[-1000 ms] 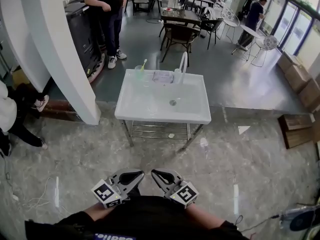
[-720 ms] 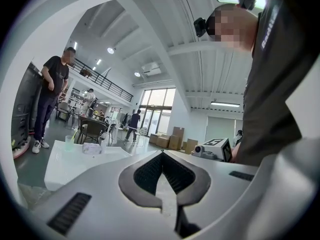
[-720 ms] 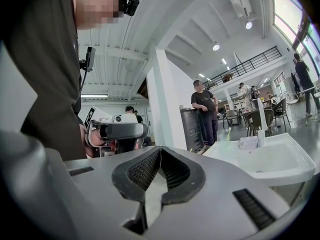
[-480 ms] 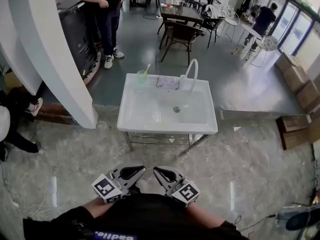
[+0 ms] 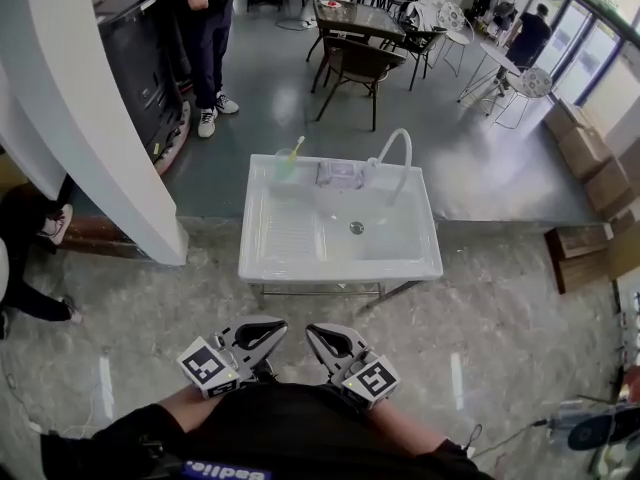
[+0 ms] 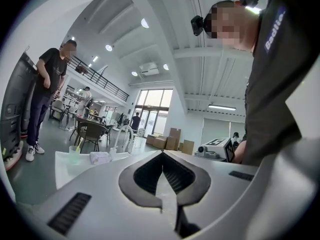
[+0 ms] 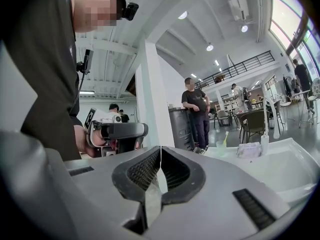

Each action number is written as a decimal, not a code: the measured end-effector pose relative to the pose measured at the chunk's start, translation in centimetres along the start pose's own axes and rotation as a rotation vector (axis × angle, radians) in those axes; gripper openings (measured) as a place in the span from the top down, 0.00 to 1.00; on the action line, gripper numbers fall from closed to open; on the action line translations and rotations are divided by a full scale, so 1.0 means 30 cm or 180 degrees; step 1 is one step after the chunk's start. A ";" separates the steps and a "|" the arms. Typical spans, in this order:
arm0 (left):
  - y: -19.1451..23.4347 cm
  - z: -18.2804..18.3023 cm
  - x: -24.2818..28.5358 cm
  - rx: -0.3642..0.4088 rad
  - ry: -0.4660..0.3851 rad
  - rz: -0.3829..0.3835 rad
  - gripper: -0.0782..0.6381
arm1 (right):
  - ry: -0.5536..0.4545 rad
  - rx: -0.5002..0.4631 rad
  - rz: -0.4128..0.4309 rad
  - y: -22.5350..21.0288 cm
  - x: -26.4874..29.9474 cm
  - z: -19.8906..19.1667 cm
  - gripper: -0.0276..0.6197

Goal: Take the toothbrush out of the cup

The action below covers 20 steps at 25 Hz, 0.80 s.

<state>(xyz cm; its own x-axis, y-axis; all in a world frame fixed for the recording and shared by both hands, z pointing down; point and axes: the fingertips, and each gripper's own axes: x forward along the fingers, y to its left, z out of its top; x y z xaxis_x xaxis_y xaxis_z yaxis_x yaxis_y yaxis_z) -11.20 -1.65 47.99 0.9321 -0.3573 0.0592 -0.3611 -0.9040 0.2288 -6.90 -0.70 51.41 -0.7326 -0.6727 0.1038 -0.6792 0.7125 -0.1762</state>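
The left gripper [image 5: 264, 332] and right gripper [image 5: 327, 336] sit tucked against the person's waist, side by side. Each has its jaws pressed together on nothing, as both gripper views confirm. Beyond them lies bare floor, then the white washbasin [image 5: 340, 266] on its metal stand. The washbasin has drawn closer over the last second, so the person is probably walking up to it. The cup [image 5: 284, 165] stands at the far left corner, toothbrush [image 5: 296, 147] leaning inside, still well out of reach. No reach has begun yet.
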 end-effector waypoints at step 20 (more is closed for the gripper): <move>0.196 0.031 0.274 -0.0015 -0.0054 0.0427 0.88 | -0.0092 -0.0042 0.0371 -0.267 0.027 0.065 0.94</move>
<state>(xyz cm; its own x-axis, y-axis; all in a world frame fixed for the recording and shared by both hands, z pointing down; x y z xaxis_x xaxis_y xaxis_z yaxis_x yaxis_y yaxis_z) -5.68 -10.14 48.92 0.8749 -0.4788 0.0730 -0.4822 -0.8468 0.2244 -1.98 -7.36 50.98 -0.8052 -0.5904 0.0552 -0.5901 0.7887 -0.1726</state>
